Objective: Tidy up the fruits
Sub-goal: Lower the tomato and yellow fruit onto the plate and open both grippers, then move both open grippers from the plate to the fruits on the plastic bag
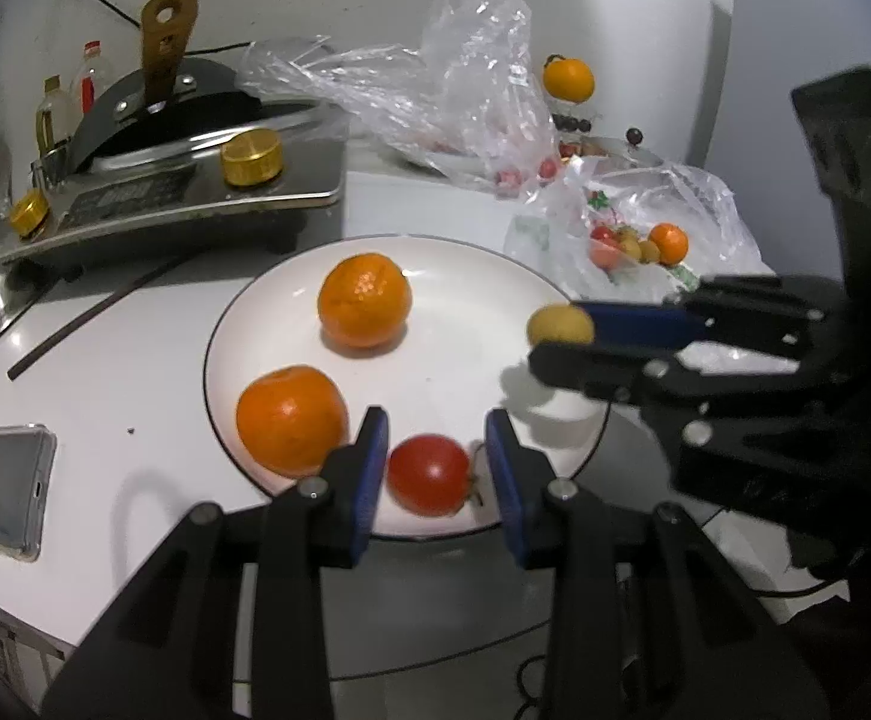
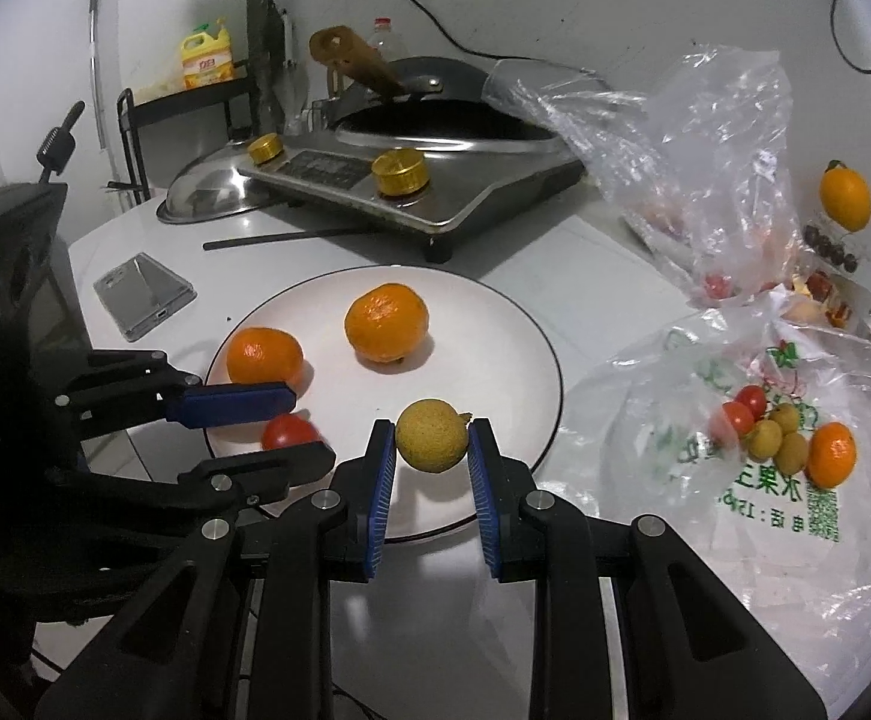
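White plate (image 2: 513, 324) mid-frame w/ two oranges (image 2: 386, 321), left gripper (image 1: 435, 450) wide around the tomato (image 1: 429, 474) at plate's lower edge, right gripper (image 2: 431, 450) clamped on a longan (image 2: 432, 435) above lower rim; judged mid-placing, next lower & release.

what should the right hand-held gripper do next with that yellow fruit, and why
Probably lower it and open. The right hand-held gripper pinches the small yellow fruit above the white plate, where two oranges and a tomato already lie; bare plate shows below it.
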A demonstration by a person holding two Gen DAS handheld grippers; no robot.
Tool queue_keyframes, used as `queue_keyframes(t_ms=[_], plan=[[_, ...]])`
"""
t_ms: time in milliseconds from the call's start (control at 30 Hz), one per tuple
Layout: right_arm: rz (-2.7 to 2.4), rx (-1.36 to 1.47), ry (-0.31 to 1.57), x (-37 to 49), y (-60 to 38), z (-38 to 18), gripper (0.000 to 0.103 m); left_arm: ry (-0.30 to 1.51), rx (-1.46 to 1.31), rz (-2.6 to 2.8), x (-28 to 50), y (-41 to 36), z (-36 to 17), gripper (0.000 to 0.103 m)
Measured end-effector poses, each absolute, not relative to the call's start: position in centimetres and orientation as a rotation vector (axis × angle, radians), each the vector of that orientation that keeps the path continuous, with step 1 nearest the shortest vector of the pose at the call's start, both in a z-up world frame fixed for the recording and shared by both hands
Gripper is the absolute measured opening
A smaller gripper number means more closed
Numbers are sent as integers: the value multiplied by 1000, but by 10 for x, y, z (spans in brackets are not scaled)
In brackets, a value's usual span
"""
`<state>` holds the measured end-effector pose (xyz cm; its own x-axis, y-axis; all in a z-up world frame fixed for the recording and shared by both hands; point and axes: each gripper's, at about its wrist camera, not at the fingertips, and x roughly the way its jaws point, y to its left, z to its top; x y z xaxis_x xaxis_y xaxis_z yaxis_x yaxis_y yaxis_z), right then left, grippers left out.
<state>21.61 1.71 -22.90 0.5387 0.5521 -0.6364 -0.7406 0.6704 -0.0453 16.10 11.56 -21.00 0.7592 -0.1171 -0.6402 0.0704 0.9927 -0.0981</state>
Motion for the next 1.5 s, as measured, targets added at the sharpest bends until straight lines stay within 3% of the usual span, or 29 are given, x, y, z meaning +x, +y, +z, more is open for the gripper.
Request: queue_keyframes(t_ms=[533, 833, 900, 967, 1233, 1500], plan=[[835, -335, 656, 213, 11, -237, 27, 692, -9, -28, 154, 113, -204, 37], [822, -298, 624, 219, -14, -225, 32, 639, 23, 9, 152, 98, -190, 38], [806, -293, 615, 219, -22, -222, 32, 632, 27, 15, 153, 93, -188, 48], [795, -289, 602, 217, -29, -219, 37, 621, 25, 13, 154, 88, -187, 54], [744, -240, 561, 219, -71, -207, 51, 600, 50, -21, 158, 56, -181, 54], [709, -135, 546, 225, -112, -199, 51, 596, 63, -46, 166, 24, -180, 55]])
